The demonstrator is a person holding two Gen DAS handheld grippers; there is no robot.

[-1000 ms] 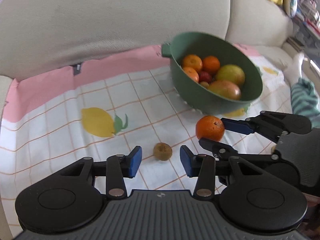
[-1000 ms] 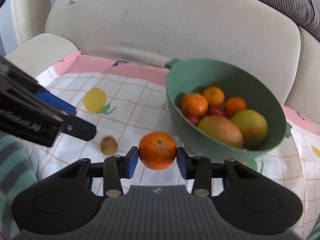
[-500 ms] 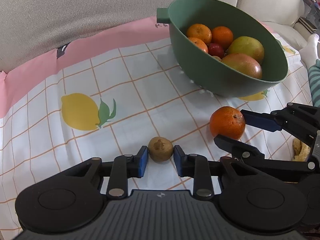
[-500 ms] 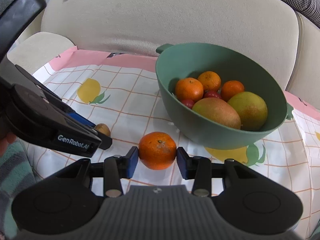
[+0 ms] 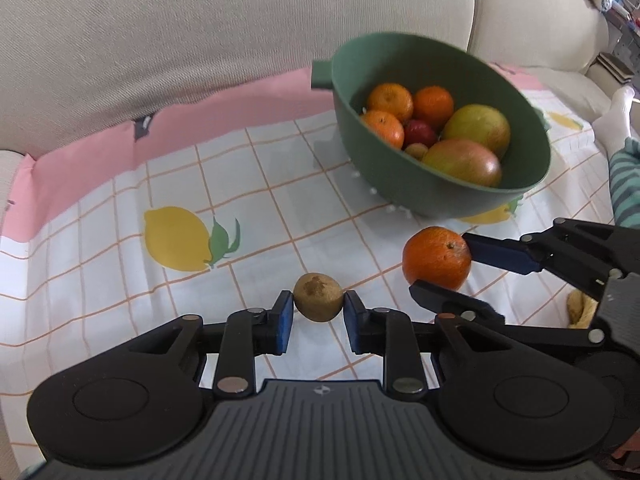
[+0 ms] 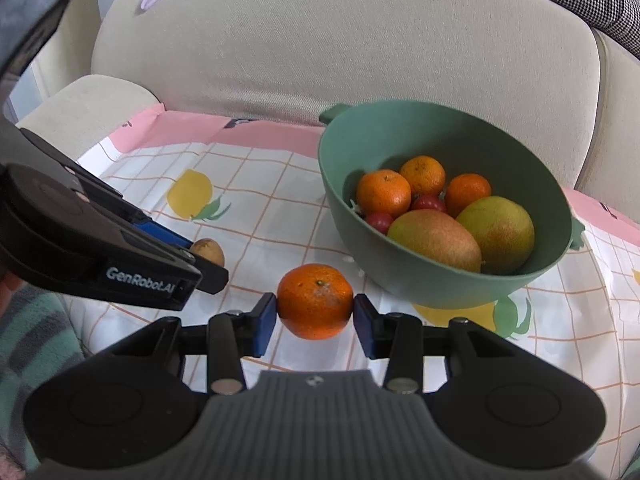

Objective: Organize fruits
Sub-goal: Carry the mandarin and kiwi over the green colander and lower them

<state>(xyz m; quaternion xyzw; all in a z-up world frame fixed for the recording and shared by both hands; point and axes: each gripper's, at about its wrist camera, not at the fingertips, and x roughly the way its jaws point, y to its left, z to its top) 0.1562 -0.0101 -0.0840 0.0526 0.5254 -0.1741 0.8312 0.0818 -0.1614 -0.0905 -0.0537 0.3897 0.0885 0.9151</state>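
My left gripper (image 5: 317,310) is shut on a small brown kiwi (image 5: 318,297), held just above the checked cloth. My right gripper (image 6: 315,317) is shut on an orange (image 6: 315,301). In the left wrist view the orange (image 5: 437,257) sits between the right gripper's fingers (image 5: 500,256), to the right of the kiwi. In the right wrist view the kiwi (image 6: 208,250) peeks out behind the left gripper's fingers (image 6: 160,236). A green bowl (image 5: 448,196) behind them holds oranges, two mangoes and small red fruits; it also shows in the right wrist view (image 6: 400,272).
The checked cloth (image 5: 100,248) with lemon prints covers a beige sofa seat; the sofa back (image 5: 200,20) rises right behind the bowl. A striped sleeve (image 5: 626,184) is at the right edge. A yellowish object (image 5: 578,306) lies under the right gripper.
My left gripper came down around the kiwi, closed on it, and raised it slightly. My right gripper has kept holding the orange near the bowl's front.
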